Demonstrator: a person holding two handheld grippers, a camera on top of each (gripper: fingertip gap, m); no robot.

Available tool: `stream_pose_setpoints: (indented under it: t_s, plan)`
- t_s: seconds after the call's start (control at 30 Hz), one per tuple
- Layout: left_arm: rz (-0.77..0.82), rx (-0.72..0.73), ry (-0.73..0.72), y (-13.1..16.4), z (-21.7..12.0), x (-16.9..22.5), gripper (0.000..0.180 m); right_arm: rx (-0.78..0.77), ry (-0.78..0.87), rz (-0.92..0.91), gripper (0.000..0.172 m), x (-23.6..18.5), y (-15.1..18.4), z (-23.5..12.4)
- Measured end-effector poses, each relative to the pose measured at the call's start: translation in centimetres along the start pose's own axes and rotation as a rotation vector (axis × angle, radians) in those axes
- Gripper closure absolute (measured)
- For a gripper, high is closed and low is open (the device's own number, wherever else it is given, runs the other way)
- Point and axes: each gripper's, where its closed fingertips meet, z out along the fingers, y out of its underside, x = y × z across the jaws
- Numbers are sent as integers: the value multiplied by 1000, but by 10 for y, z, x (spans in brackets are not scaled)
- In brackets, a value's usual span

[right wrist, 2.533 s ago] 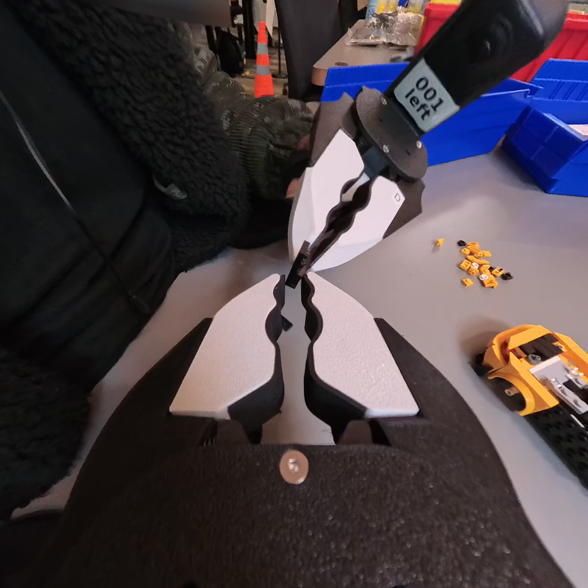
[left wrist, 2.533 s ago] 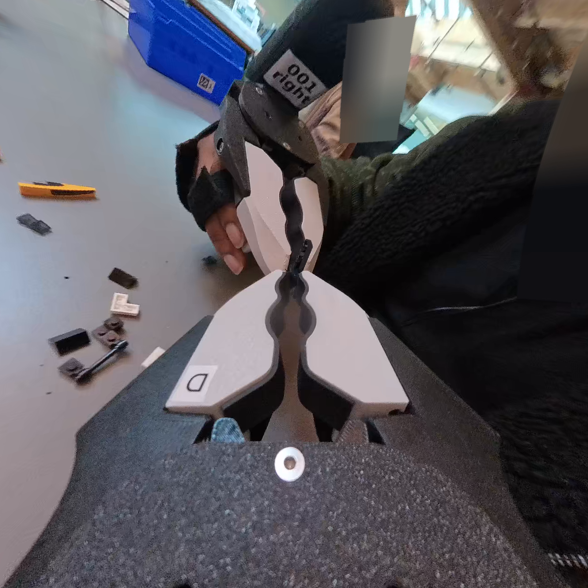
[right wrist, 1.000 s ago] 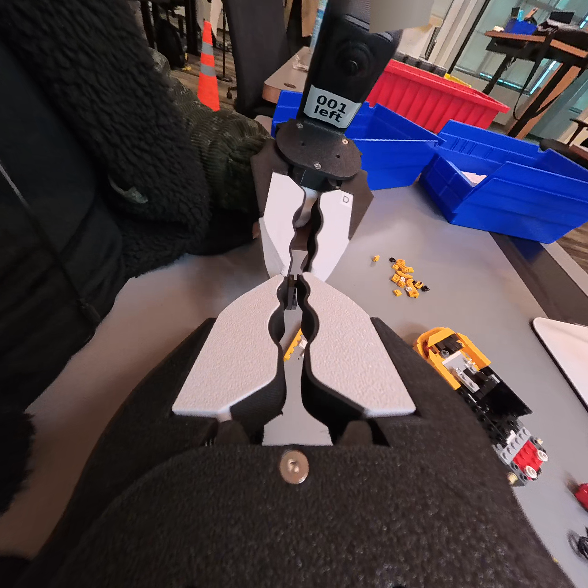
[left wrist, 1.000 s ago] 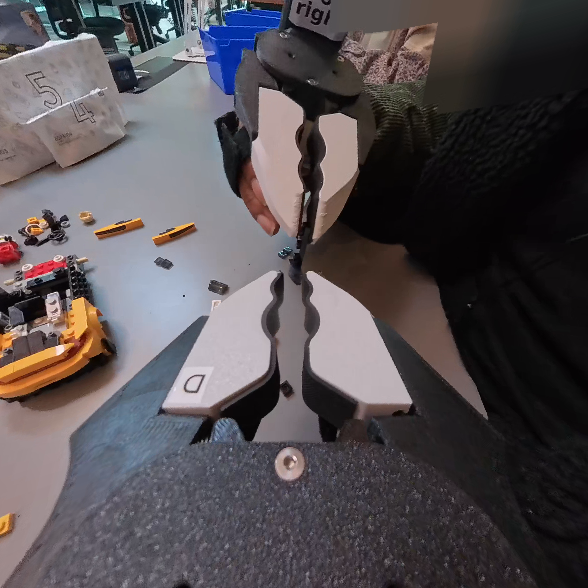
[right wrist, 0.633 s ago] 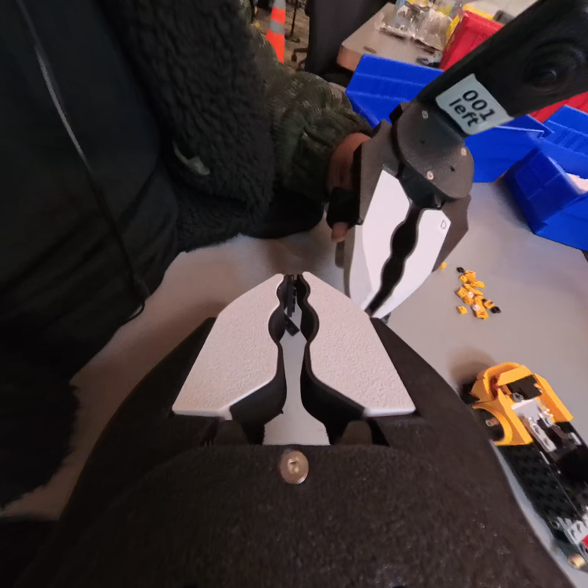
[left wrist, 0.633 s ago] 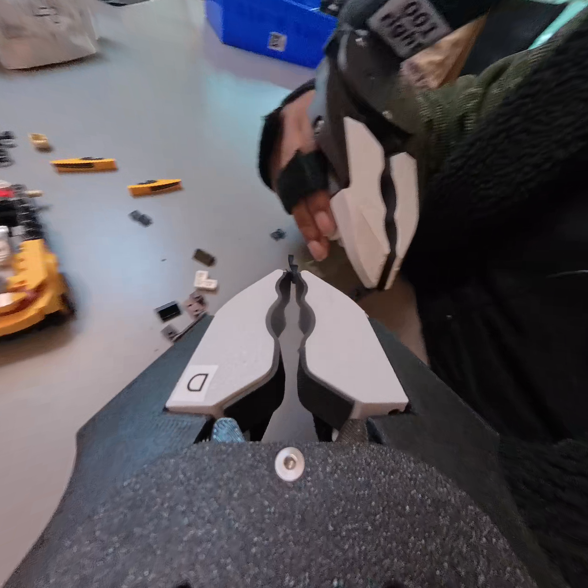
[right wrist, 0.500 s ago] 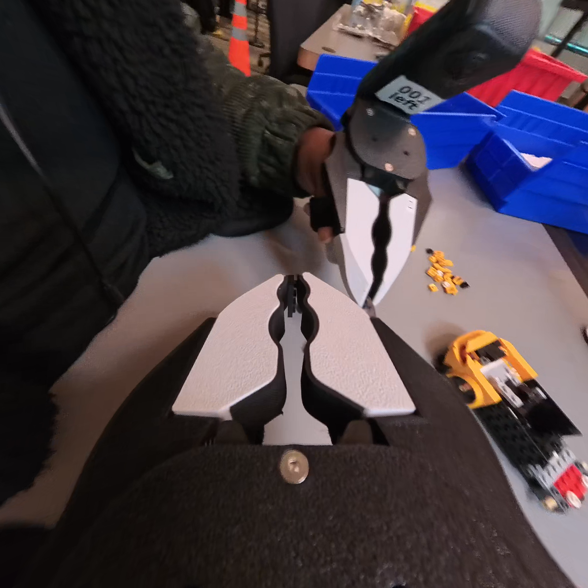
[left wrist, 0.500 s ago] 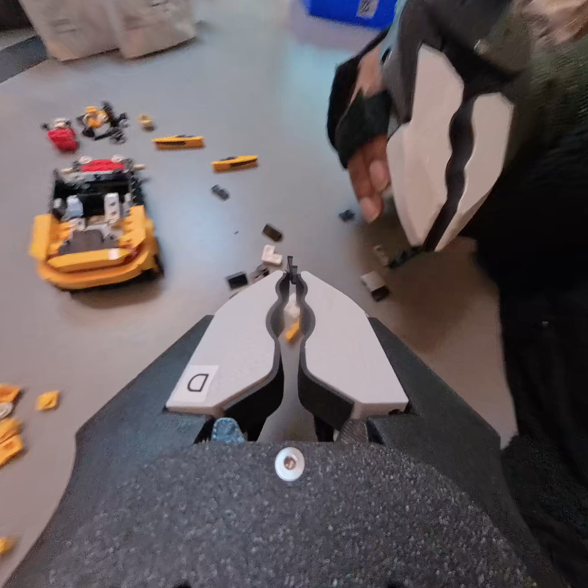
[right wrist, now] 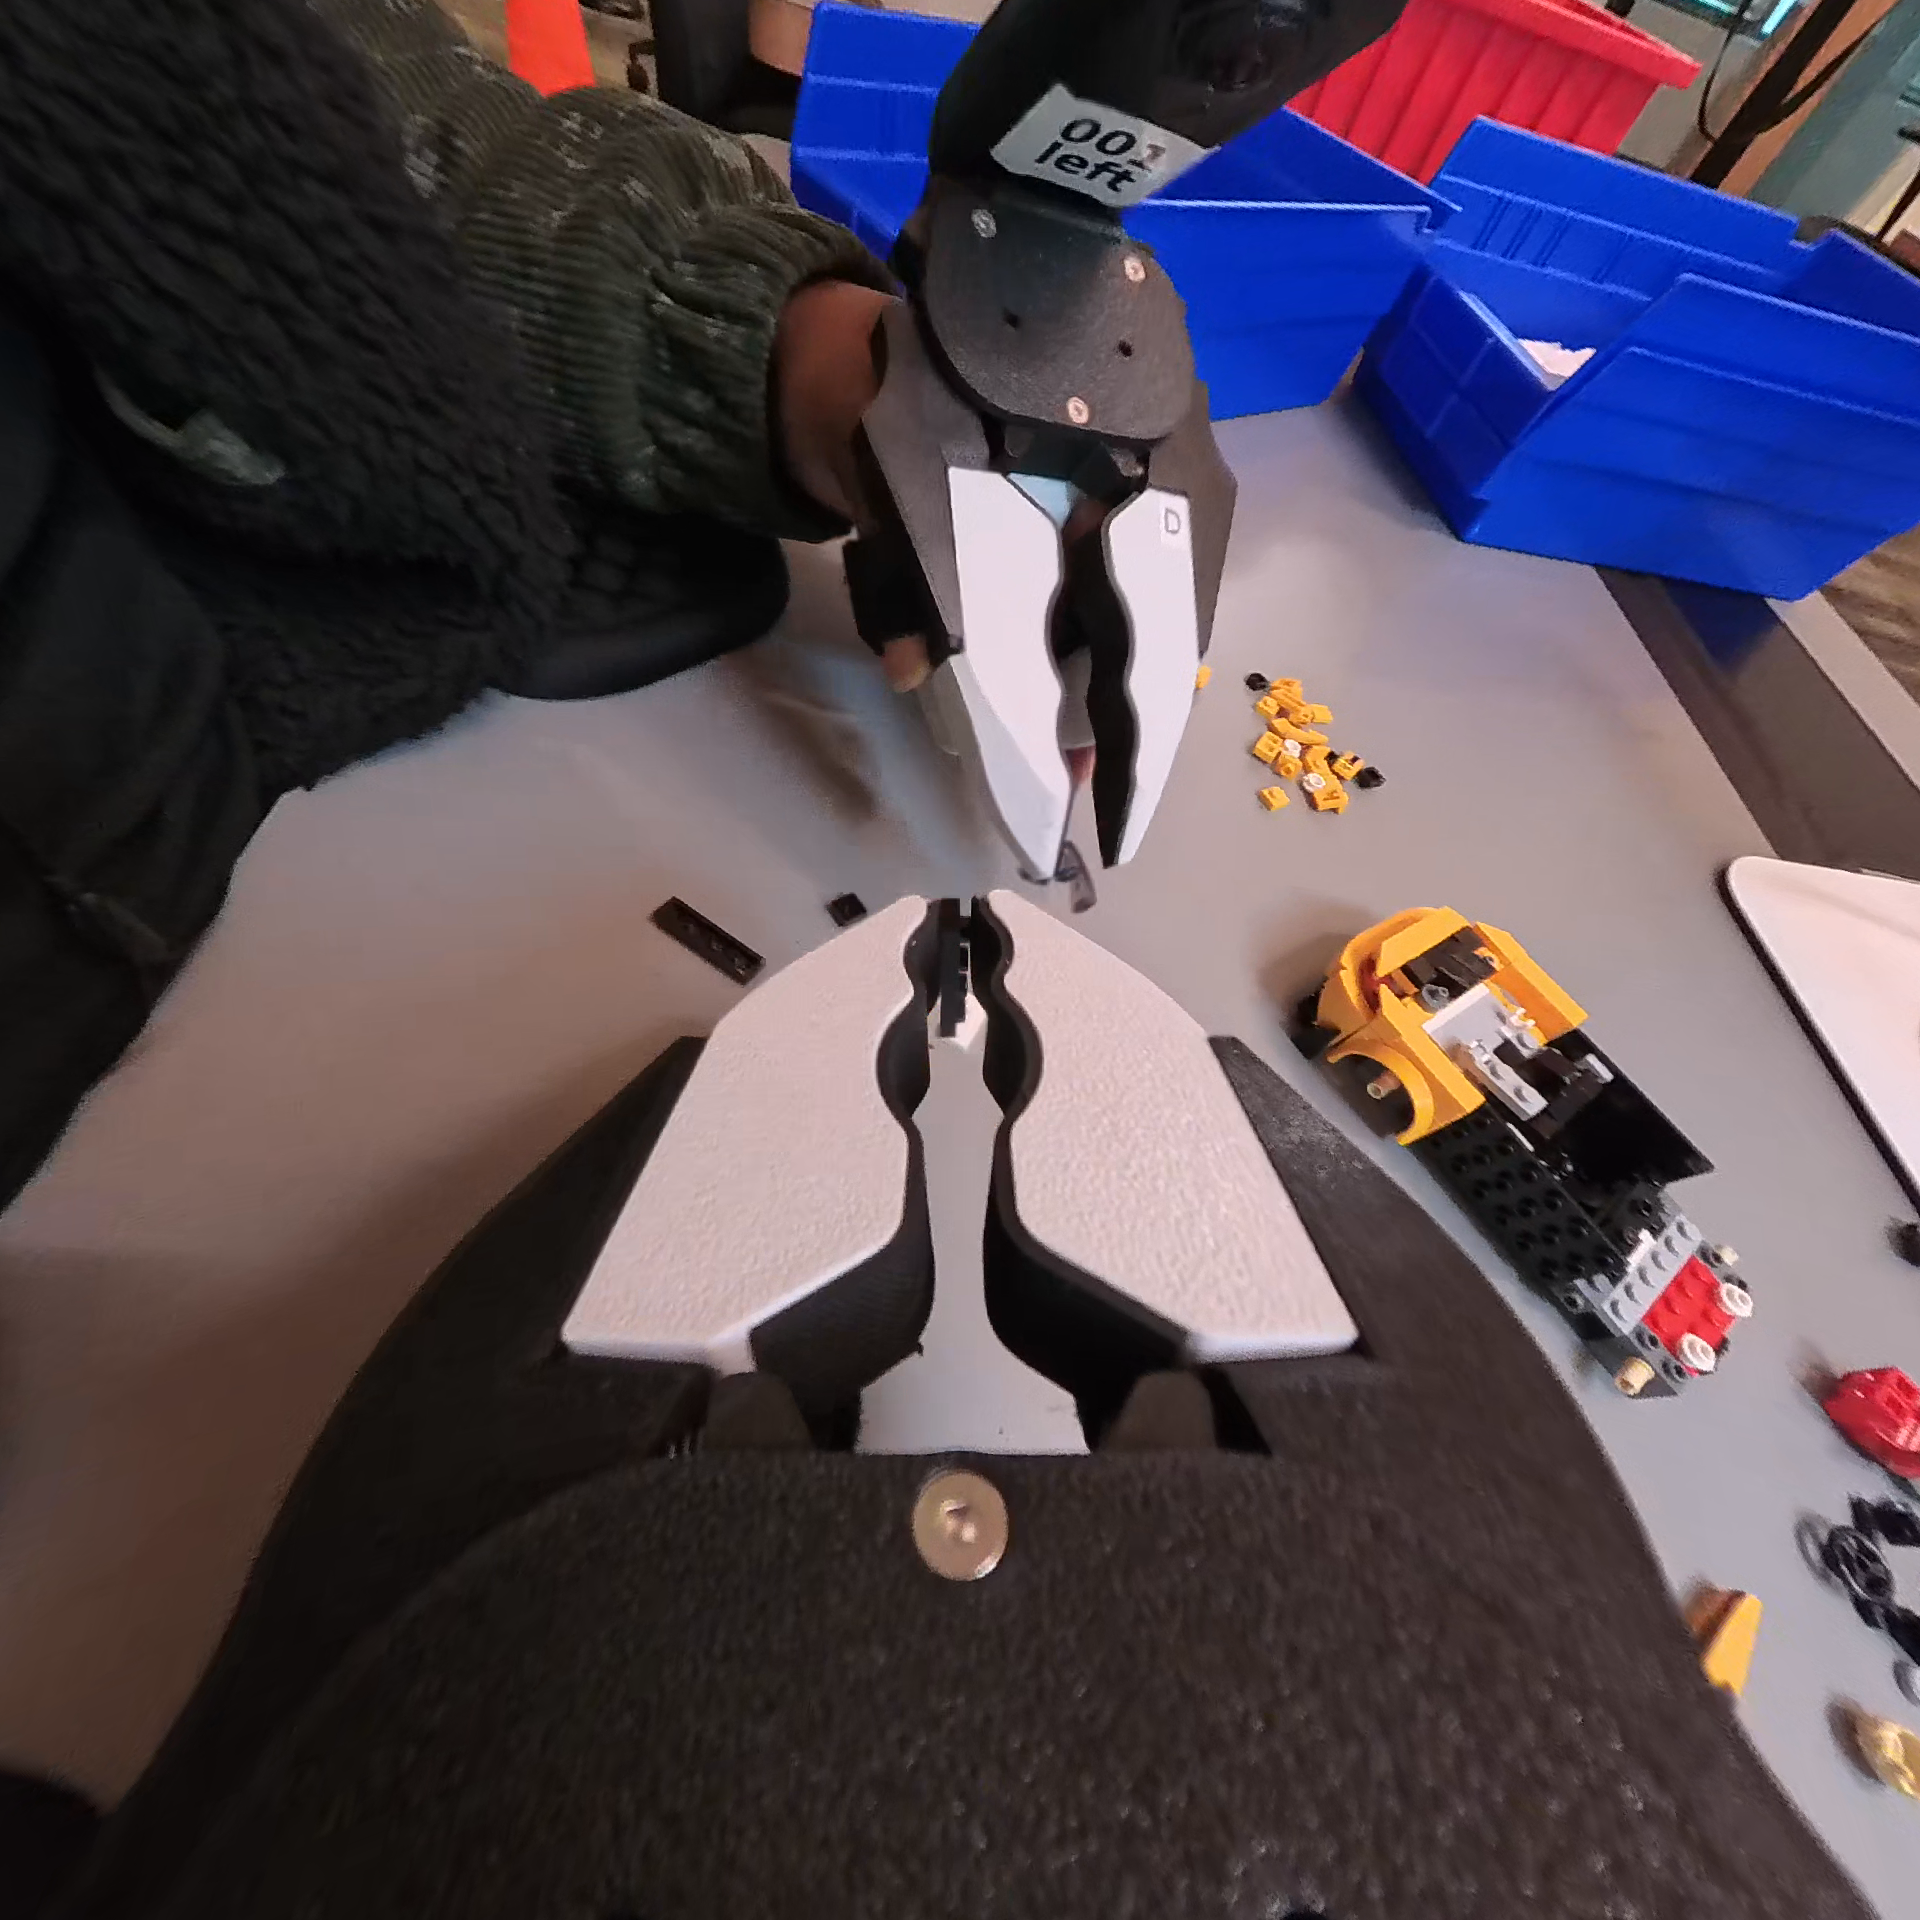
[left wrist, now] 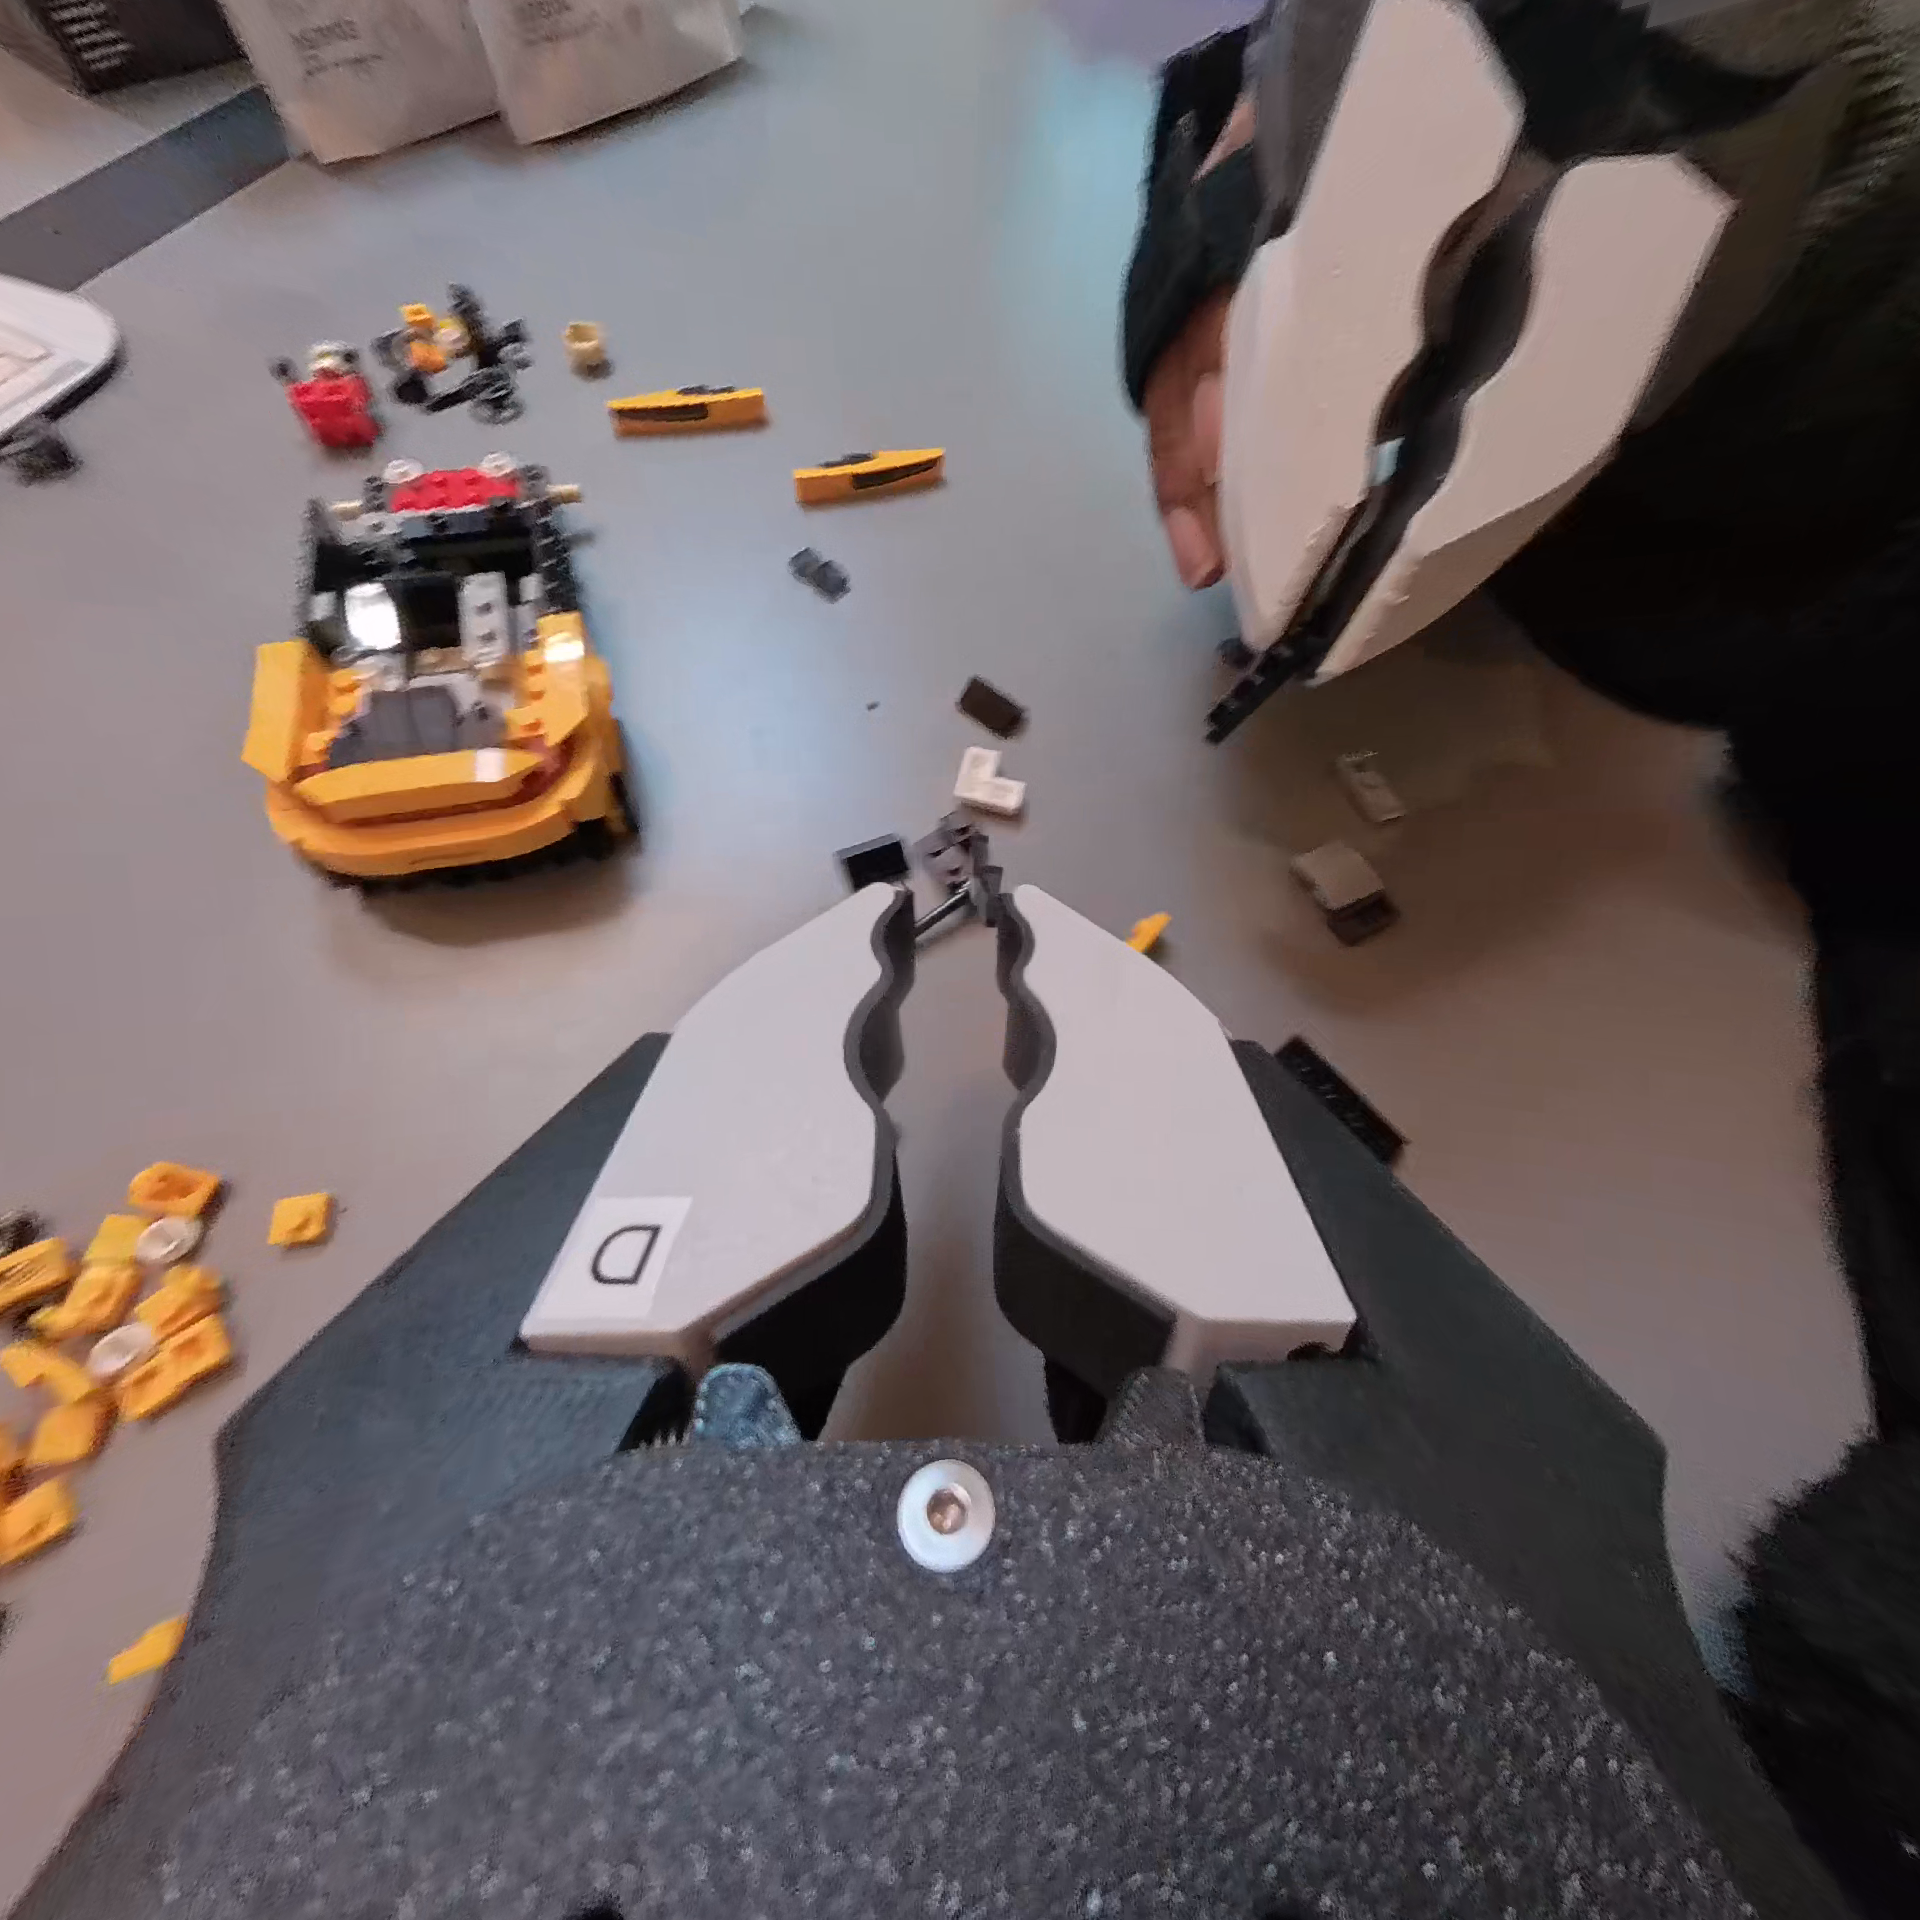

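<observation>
Three blue bins (right wrist: 1621,416) and one red bin (right wrist: 1496,73) at the table's far side show only in the right wrist view. Both views show one yellow brick car (left wrist: 436,727). The right gripper (right wrist: 954,914) pinches a thin black plate (right wrist: 948,961); the left gripper (left wrist: 951,902), spread, hangs over small black pieces (left wrist: 951,852).

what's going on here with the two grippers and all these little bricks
A person holds a gripper in each hand over a grey table strewn with toy bricks. The right gripper is shut on a thin black brick strip. The left gripper is open, its fingers just above some small dark pieces. A half-built yellow car sits nearby.
</observation>
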Motion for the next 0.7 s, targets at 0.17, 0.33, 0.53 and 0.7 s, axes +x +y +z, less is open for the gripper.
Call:
stream_pose_setpoints:
  t_s: [0.17,0.33,0.53,0.7]
  plan:
    - [43,-101,-201,19,-12,-38,177,-23,47,19,167,9,5,-1]
    - [12,-138,-292,32,-25,-62,176,-48,62,31,167,12,10,0]
    - [13,-191,-412,45,-37,-87,175,-62,71,39,167,13,13,1]
    - [-6,-265,-564,59,-50,-111,167,-77,69,44,167,13,16,3]
